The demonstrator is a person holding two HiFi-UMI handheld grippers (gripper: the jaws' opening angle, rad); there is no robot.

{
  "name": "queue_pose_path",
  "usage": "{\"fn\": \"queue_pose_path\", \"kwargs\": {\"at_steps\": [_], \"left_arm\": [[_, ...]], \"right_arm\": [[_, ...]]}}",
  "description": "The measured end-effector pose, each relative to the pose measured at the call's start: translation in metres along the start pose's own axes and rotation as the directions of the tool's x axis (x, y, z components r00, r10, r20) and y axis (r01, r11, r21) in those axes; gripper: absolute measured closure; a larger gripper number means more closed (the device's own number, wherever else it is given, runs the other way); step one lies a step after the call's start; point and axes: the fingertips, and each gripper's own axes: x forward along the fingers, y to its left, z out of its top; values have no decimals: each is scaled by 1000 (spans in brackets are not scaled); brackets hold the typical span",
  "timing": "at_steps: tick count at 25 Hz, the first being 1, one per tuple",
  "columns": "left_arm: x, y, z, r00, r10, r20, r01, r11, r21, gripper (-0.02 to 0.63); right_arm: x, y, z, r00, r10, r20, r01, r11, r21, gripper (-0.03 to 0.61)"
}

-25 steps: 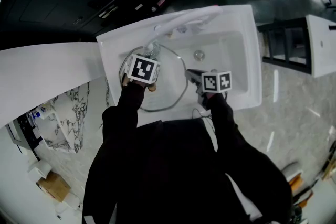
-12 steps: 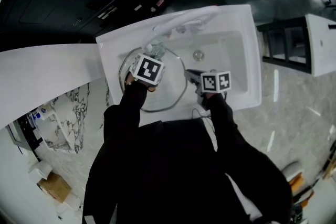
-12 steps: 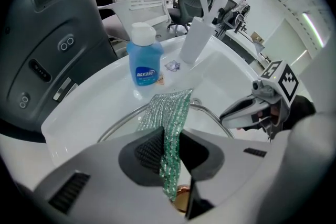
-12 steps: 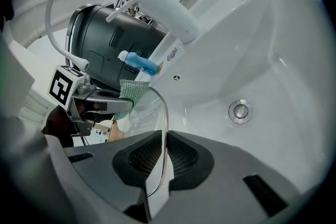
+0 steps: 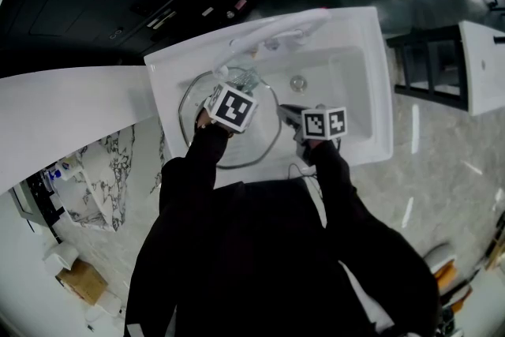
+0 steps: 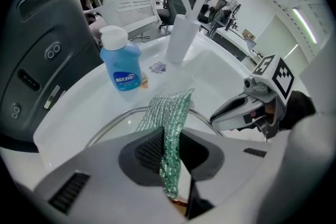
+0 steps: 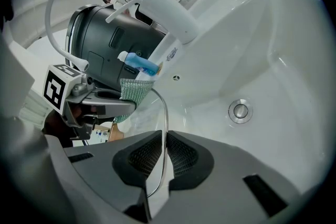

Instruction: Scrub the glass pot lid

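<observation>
Pinching a green mesh scrubbing cloth (image 6: 169, 113) between them, the jaws of the left gripper (image 6: 172, 160) are pressed together on its lower part. The cloth's free end fans out ahead of the jaws and rests against the round glass pot lid with a metal rim (image 6: 113, 123).

The jaws of the right gripper (image 7: 164, 157) are closed on the lid's thin metal rim, which runs upright between the two black ribbed pads (image 7: 184, 157). From this gripper, the lid curves up and away to the left, where the left gripper and its green cloth meet the glass near the far edge.

From the head view, the lid sits in the left part of a white rectangular sink (image 5: 359, 91). The left gripper is over its upper middle, and the right gripper is at its right edge. A round metal drain (image 7: 240, 111) lies in the basin floor, to the right of the lid and apart from it.

Just beyond the lid, on the sink's back ledge, stands a blue bottle with a white cap (image 6: 121, 68). A white faucet (image 6: 181, 39) rises beside the bottle, to its right in the left gripper view.

The person's dark sleeves (image 5: 197, 162) reach up to both grippers from the bottom of the head view.
</observation>
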Motion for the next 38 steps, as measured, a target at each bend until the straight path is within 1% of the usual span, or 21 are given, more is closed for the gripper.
{"fn": "queue_pose_path", "kwargs": {"at_steps": [4,16,26,32,35,38], "left_arm": [[3,-6,0,1000,23,-9,-23,999,46,552],[6,-13,-4,1000,19,-20,-16,990,138,552],[7,-27,-11,999,-7,-47,19,968,250,552],[8,-36,-15,998,-24,-62,42,953,301,552],[9,-44,-20,996,-37,-82,61,946,317,552],[9,-49,-24,995,-34,-95,64,941,332,552]], "right_arm": [[0,0,0,1000,0,1,0,1000,-3,545],[1,0,0,1000,-1,4,1,1000,-1,545],[2,-2,0,1000,2,6,-2,1000,-3,545],[1,-1,0,1000,-5,6,5,1000,-1,545],[2,-1,0,1000,-6,10,6,1000,-4,545],[2,-2,0,1000,-7,12,7,1000,-5,545]]}}
